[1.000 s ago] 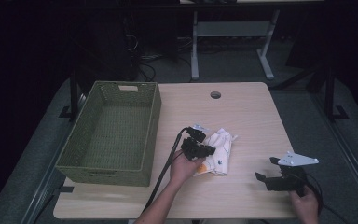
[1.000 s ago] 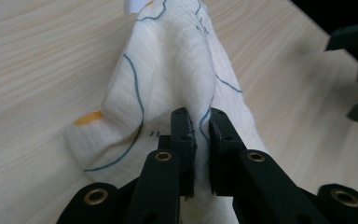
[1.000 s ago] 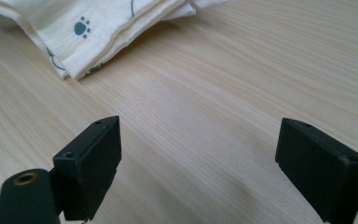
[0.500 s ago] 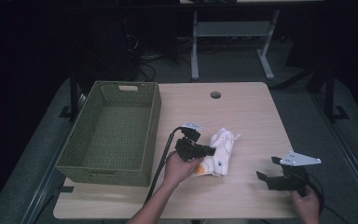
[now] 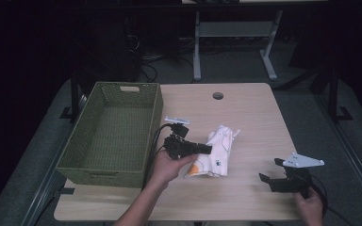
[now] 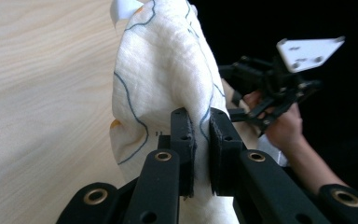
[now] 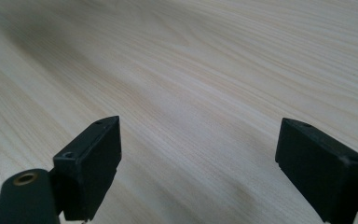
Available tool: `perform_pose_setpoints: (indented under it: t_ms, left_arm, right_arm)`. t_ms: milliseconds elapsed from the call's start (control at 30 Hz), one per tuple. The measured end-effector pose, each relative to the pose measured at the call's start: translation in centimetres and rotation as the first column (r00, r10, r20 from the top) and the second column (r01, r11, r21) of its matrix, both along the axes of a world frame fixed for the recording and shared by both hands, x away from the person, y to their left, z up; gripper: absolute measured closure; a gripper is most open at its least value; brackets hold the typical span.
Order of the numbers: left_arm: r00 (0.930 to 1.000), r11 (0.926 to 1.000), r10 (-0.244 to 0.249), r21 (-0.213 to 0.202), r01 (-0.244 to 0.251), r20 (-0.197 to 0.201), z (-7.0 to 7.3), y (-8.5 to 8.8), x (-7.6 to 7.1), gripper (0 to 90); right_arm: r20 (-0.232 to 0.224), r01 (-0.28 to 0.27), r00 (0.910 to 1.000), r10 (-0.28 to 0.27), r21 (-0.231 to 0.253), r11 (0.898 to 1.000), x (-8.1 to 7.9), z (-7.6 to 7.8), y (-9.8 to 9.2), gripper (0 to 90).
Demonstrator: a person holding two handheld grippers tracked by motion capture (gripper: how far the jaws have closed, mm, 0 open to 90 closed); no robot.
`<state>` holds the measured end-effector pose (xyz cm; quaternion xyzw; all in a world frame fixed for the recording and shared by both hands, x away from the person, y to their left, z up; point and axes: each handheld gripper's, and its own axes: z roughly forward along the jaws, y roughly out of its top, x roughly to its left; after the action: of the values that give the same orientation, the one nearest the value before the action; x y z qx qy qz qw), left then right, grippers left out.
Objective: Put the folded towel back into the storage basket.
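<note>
The left gripper lies level in the person's left hand near the table's middle, jaws clamped on a fold of the white cloth, which hangs partly raised off the wood. The right gripper rests low by the table's near right corner, jaws wide apart over bare wood. The green wicker basket along the left edge has nothing in it.

Dim lab: desk frames, floor cables
</note>
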<state>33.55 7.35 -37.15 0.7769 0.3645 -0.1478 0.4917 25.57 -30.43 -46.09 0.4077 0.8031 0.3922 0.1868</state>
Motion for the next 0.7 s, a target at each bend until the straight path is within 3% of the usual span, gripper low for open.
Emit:
perform_pose_setpoints:
  t_ms: [33,233,700]
  left_arm:
    - [1.0000,0.9998,-0.007,-0.019,0.007,-0.002,0.6,0.6,-0.1,83.3]
    - [0.9999,0.9993,-0.007,-0.036,0.006,-0.011,1.7,2.0,-0.2,83.3]
    - [0.9996,0.9981,0.027,-0.055,-0.027,-0.012,4.4,6.3,0.0,83.4]
  right_arm:
    - [0.000,0.003,1.0000,-0.003,0.002,1.000,0.0,0.0,0.0,13.8]
    - [-0.002,0.000,1.0000,0.000,0.000,1.000,0.0,0.0,0.1,13.8]
    - [0.000,-0.003,1.0000,0.003,-0.010,1.000,0.0,0.0,0.2,13.8]
